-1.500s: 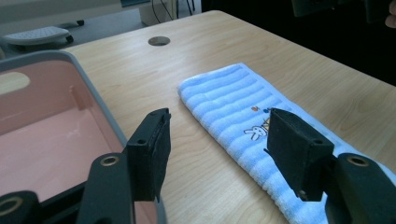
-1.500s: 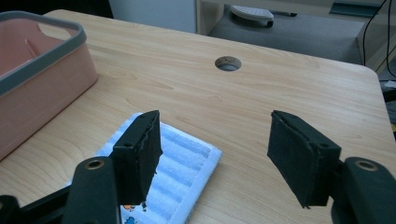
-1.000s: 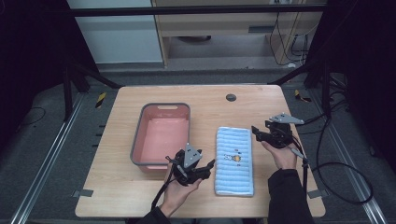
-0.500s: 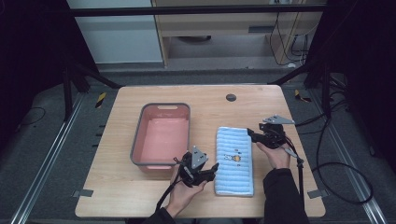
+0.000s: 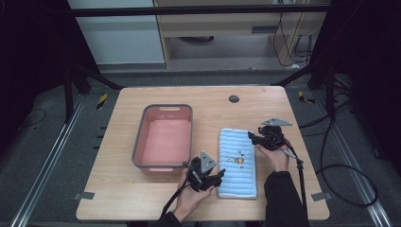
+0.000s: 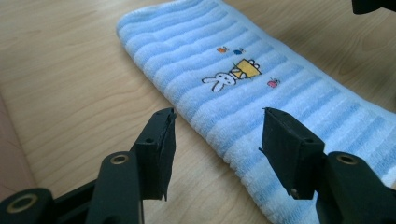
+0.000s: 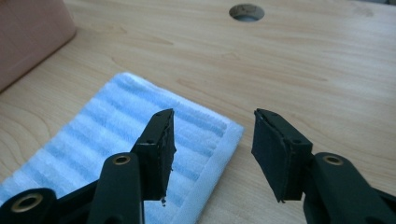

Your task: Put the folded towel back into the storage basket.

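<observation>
A folded towel [image 5: 237, 163] with blue and white stripes and a small rabbit print lies flat on the wooden table [image 5: 118, 189], right of centre. My left gripper [image 5: 218, 179] sits low at the towel's near left edge. In the left gripper view the left gripper [image 6: 218, 114] straddles the towel [image 6: 243, 88], and its pads do not touch the cloth. My right gripper [image 5: 250, 138] is at the towel's far right corner, and the right gripper [image 7: 212, 114] has that corner of the towel [image 7: 107, 135] between its jaws, unpressed. Both pairs of jaws have just been closing and stand open.
A pink basin [image 5: 142, 142] with a grey rim stands empty to the left of the towel, close to my left hand; the basin [image 7: 32, 28] also shows at the top left of the right gripper view. A round cable hole [image 5: 233, 99] sits at the table's far side.
Both grippers have sunk toward the towel. The left one slid right to its near left edge, the right one moved left to its far right corner. Both jaw gaps narrowed.
</observation>
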`<state>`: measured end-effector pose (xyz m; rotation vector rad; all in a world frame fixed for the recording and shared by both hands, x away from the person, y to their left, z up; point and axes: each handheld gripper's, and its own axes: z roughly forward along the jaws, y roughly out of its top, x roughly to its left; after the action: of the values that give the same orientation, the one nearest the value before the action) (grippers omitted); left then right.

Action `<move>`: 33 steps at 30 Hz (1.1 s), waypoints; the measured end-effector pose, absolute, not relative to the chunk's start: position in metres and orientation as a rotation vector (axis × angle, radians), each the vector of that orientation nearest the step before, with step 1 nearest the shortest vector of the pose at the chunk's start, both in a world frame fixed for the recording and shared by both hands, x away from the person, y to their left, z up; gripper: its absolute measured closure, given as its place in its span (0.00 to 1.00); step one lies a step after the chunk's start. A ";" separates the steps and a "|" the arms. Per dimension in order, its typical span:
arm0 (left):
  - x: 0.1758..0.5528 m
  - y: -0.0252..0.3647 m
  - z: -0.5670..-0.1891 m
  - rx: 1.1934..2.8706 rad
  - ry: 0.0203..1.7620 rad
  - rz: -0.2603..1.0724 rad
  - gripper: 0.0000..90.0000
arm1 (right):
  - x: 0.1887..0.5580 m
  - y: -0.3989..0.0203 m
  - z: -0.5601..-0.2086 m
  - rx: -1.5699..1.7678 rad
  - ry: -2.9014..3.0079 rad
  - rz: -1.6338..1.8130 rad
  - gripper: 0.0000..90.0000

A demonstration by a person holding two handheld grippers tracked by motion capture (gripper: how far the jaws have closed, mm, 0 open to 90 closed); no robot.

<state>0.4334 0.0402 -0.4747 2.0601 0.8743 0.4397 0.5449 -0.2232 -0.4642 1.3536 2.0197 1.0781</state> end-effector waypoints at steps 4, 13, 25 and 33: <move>0.433 0.039 -0.480 2.088 0.879 0.433 0.50 | 0.547 -0.220 -0.470 1.368 2.047 1.058 0.55; 0.432 0.035 -0.490 2.129 0.875 0.415 0.53 | 0.550 -0.218 -0.482 1.400 2.082 1.032 0.56; 0.431 0.029 -0.499 2.144 0.884 0.411 0.57 | 0.551 -0.223 -0.494 1.453 2.124 1.018 0.58; 0.431 0.029 -0.501 2.145 0.898 0.396 0.60 | 0.551 -0.220 -0.497 1.468 2.148 1.019 0.60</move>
<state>0.4312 0.0291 -0.5011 2.1454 0.8981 0.3960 0.5510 -0.2199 -0.4975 1.4679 2.1484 1.0187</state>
